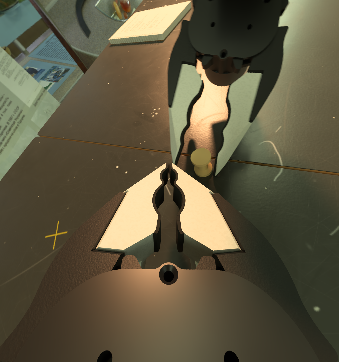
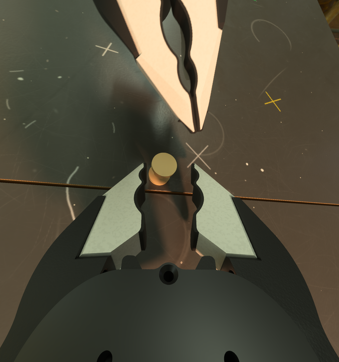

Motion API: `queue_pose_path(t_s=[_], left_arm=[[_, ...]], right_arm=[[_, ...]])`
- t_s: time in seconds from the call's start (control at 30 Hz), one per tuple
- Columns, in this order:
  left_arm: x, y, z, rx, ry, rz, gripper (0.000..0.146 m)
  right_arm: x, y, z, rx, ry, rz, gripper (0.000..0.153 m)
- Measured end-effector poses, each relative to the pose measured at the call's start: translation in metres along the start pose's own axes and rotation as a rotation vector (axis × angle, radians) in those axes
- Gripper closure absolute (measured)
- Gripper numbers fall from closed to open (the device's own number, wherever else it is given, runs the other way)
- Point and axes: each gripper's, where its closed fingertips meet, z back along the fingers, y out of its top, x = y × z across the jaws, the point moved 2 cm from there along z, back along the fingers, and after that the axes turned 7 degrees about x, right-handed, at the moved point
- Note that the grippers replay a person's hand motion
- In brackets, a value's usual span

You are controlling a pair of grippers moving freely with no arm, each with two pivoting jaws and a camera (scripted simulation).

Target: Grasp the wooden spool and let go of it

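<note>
A small pale wooden spool (image 1: 201, 162) stands upright on the dark table, close to the seam between two table panels. It also shows in the right wrist view (image 2: 161, 168). My right gripper (image 2: 168, 166), black with grey-green fingers, is open; the spool sits just beyond and between its fingertips, nearer the left finger, not gripped. In the left wrist view the right gripper (image 1: 196, 168) straddles the spool from the far side. My left gripper (image 1: 168, 164), brown with cream fingers, is shut and empty, its tips just left of the spool. It shows from the front in the right wrist view (image 2: 196, 130).
The dark scratched table (image 1: 106, 186) has a thin orange seam (image 2: 282, 200) and chalk crosses, one yellow (image 1: 55, 234). A white notepad (image 1: 151, 22) and a glass dish of small items (image 1: 118, 9) lie at the far edge. Posters (image 1: 6, 98) are on the left.
</note>
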Motion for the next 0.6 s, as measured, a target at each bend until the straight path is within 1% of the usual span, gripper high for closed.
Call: queue_pose_path(t_s=[0.17,0.37,0.47,0.6], left_arm=[[-0.012,0.001,0.007,0.053,0.043,0.111,0.146],[-0.027,-0.003,0.012,0.046,0.139,0.113,0.146],[-0.031,-0.005,0.014,0.052,0.178,0.124,0.146],[-0.032,-0.007,0.013,0.049,0.182,0.122,0.146]], right_arm=[[-0.004,0.0,0.0,-0.013,0.008,-0.059,0.107],[-0.006,0.0,0.0,-0.015,-0.017,-0.062,0.106],[-0.004,0.0,0.001,-0.015,-0.035,-0.064,0.101],[-0.004,0.0,0.001,-0.016,-0.024,-0.076,0.109]])
